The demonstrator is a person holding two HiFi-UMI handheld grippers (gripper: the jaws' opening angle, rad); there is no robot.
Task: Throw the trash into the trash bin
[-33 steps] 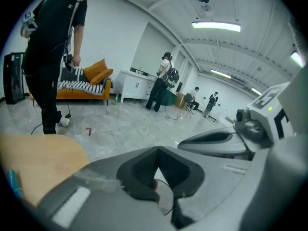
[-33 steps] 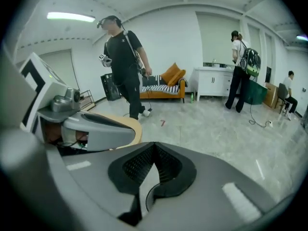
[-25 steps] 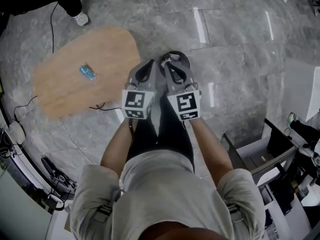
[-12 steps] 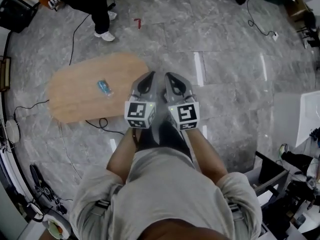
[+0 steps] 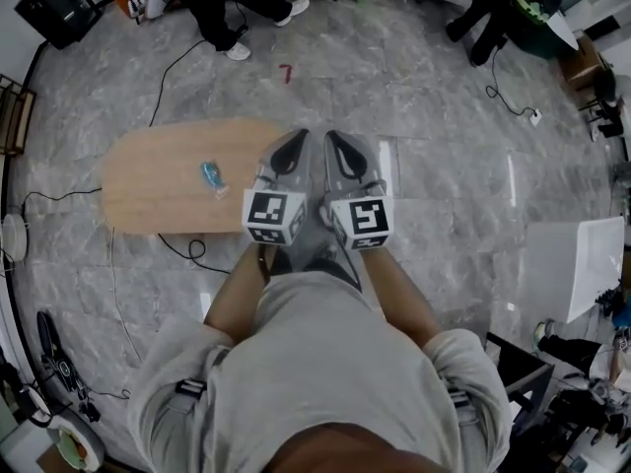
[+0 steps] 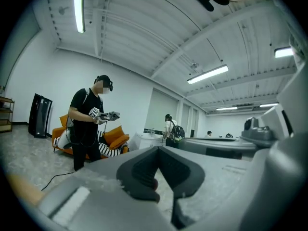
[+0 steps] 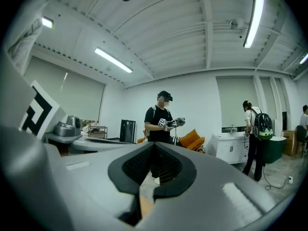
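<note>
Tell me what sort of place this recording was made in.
Probably an open indoor office or lab space: grey stone-tile floor with loose cables, a low wooden table, ceiling strip lights, and another person holding handheld gear by an orange sofa.

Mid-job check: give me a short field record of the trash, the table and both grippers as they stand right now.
trash: blue wrapper, lying on the oval wooden table, untouched
left gripper: jaws together, nothing held, in the air to the right of the wrapper in the head view
right gripper: jaws together, nothing held, side by side with the left one
trash bin: not identifiable in any view
bystander: person standing ahead, holding similar grippers
</note>
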